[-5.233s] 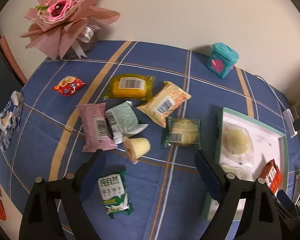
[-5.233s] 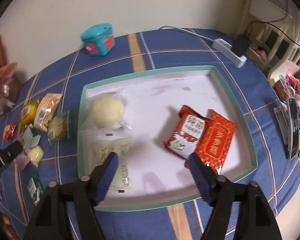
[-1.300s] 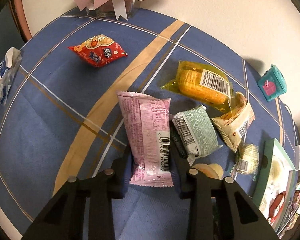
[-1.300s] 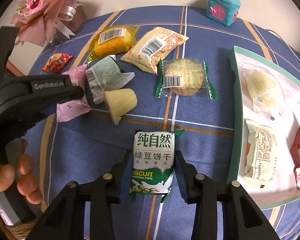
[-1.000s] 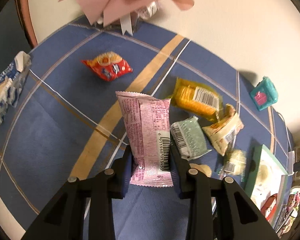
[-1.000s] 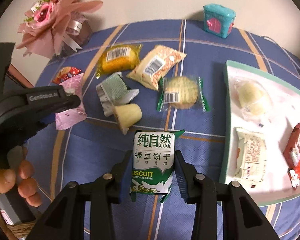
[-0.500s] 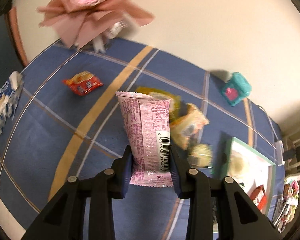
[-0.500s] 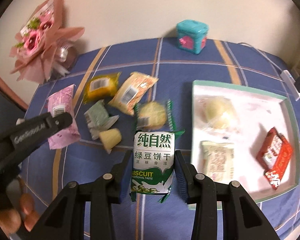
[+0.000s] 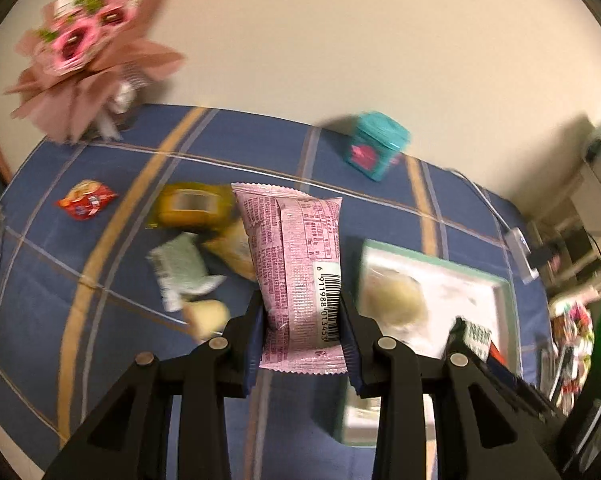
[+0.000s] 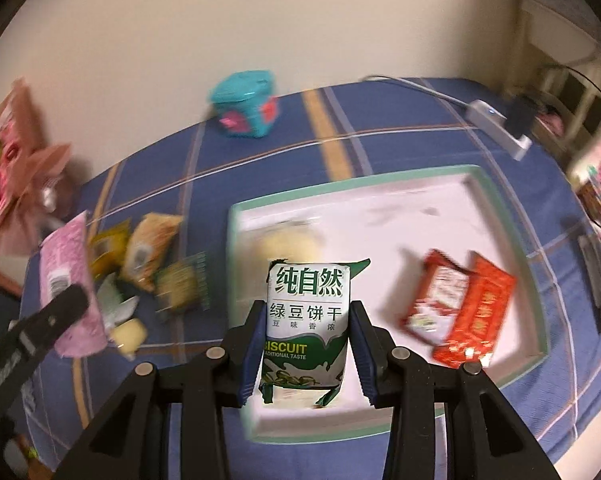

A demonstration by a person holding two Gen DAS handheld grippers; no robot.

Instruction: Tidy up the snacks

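My left gripper (image 9: 302, 332) is shut on a pink snack packet (image 9: 296, 276), held in the air above the blue checked tablecloth. My right gripper (image 10: 306, 350) is shut on a green and white biscuit packet (image 10: 306, 322), hanging over the near left part of the white tray with a green rim (image 10: 380, 184). Inside the tray lie a pale round bun (image 10: 284, 244) and two red packets (image 10: 460, 312). The pink packet (image 10: 66, 276) and the left gripper also show at the left of the right wrist view. The tray (image 9: 504, 288) sits right of the pink packet in the left wrist view.
Loose snacks lie left of the tray: a yellow packet (image 9: 192, 204), a pale green packet (image 9: 180, 272), a cream jelly cup (image 9: 206, 316), a red packet (image 9: 86, 200). A teal box (image 10: 244, 104) and a pink bouquet (image 9: 88, 48) stand by the wall. A power strip (image 10: 496, 128) lies far right.
Both grippers rose from the cloth with their packets and swung right toward the tray. The biscuit packet now hangs over the tray's left part; earlier it hung over the cloth.
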